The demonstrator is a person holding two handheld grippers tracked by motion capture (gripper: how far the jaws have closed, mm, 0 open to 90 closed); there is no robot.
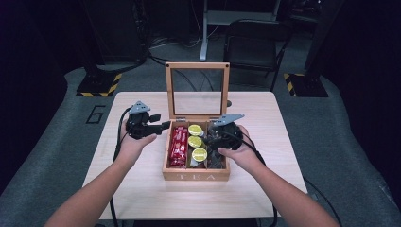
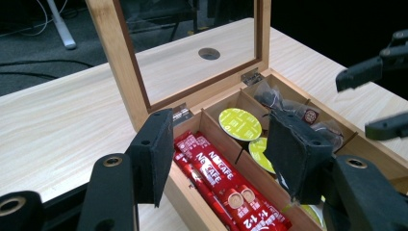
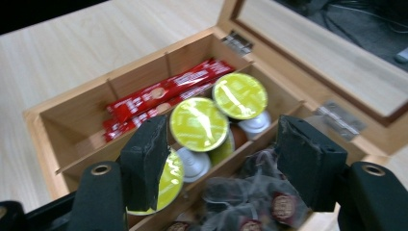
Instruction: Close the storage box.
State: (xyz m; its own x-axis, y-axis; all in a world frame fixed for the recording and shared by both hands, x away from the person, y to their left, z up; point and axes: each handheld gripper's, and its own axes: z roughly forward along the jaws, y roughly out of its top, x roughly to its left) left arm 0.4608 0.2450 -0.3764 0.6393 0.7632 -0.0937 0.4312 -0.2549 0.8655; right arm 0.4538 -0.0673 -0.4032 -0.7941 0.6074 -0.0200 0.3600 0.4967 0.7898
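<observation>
Right then, the wooden tea box sat in the middle of the bench with its glass lid standing up. The right gripper hung over the box's 3 o'clock slot, above the dark tea bags; its jaws were apart and seemed to hold nothing, though the view was blurry. The left gripper waited at 9 o'clock, jaws partly apart, empty. Green pods and red sticks lay inside.

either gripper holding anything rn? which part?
Nothing held. Left gripper open beside the tea box; right gripper open above the tea bags.
</observation>
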